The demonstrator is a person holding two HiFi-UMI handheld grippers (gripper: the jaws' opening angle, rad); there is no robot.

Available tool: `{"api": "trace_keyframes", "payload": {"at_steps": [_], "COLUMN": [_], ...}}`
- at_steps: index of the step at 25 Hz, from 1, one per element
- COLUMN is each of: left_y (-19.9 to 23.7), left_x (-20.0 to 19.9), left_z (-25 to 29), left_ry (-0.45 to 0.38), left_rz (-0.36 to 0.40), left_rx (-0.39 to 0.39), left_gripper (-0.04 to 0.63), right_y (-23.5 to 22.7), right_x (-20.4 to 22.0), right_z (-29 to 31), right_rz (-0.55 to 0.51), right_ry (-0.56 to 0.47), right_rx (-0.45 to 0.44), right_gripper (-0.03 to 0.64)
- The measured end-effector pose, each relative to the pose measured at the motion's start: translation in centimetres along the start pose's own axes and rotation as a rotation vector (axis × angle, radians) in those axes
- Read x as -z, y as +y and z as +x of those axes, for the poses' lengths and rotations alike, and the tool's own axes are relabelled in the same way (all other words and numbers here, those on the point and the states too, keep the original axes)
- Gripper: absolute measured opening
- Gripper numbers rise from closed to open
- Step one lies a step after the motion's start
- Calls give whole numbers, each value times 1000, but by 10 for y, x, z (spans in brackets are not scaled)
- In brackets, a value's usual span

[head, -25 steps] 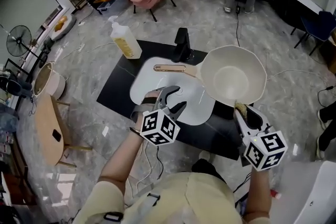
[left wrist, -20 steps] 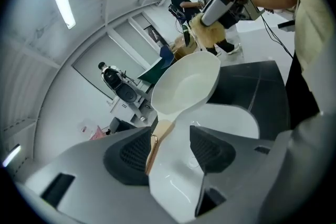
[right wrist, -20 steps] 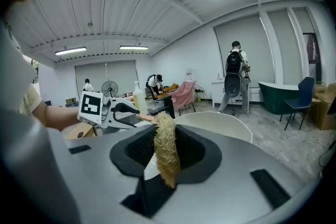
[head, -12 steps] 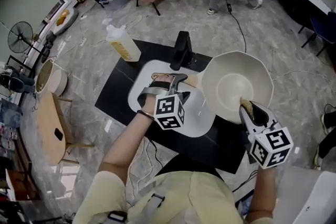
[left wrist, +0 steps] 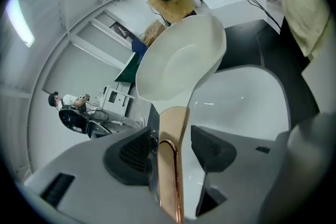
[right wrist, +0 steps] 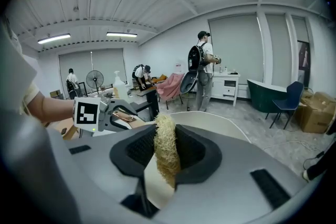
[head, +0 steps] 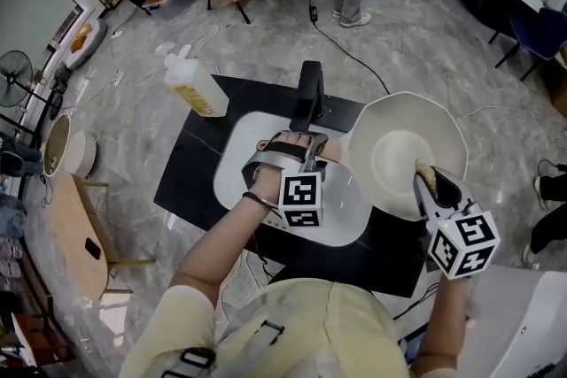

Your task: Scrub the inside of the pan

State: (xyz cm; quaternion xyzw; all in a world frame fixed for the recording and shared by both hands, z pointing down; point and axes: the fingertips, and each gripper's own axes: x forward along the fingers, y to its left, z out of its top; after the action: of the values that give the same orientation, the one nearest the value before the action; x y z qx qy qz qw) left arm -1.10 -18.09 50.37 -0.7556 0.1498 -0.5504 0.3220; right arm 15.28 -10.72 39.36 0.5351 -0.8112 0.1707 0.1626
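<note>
L gripper (head: 299, 140) came fwd, jaws just opened wider, straddled pan (head: 403, 150) handle (left wrist: 170, 165), unclamped. R gripper (head: 428, 183) pinched scrub pad (right wrist: 166, 157) at pan's near rim, by sink (head: 345, 208). Scrubbing prob. not begun.

**A:** Supporting surface?
**B:** One black countertop (head: 190, 168) with a white sink basin (head: 239, 159) set into it.
**A:** Items on it?
**B:** A black faucet (head: 307, 97) behind the basin and a soap bottle (head: 193, 86) at the far left corner. The pan (head: 403, 150) is over the right side; contact unconfirmed.
</note>
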Motion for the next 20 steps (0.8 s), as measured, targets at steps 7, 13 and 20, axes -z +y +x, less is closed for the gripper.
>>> {"api": "trace_keyframes", "payload": {"at_steps": [7, 13, 20], "left_y": [1, 1, 0], "left_x": [3, 1, -2], "left_z": [11, 7, 6], "left_ry": [-74, -120, -110], "left_rz": [27, 62, 97], "left_rx": [5, 23, 22], "left_gripper": [235, 192, 178], "right_y": [4, -10, -49], "right_x": [-1, 0, 0], "right_z": [26, 36, 50], "right_rz": [38, 43, 53], "right_ry": [22, 57, 98], "right_rx": [75, 125, 178], "right_gripper": [110, 110, 110]}}
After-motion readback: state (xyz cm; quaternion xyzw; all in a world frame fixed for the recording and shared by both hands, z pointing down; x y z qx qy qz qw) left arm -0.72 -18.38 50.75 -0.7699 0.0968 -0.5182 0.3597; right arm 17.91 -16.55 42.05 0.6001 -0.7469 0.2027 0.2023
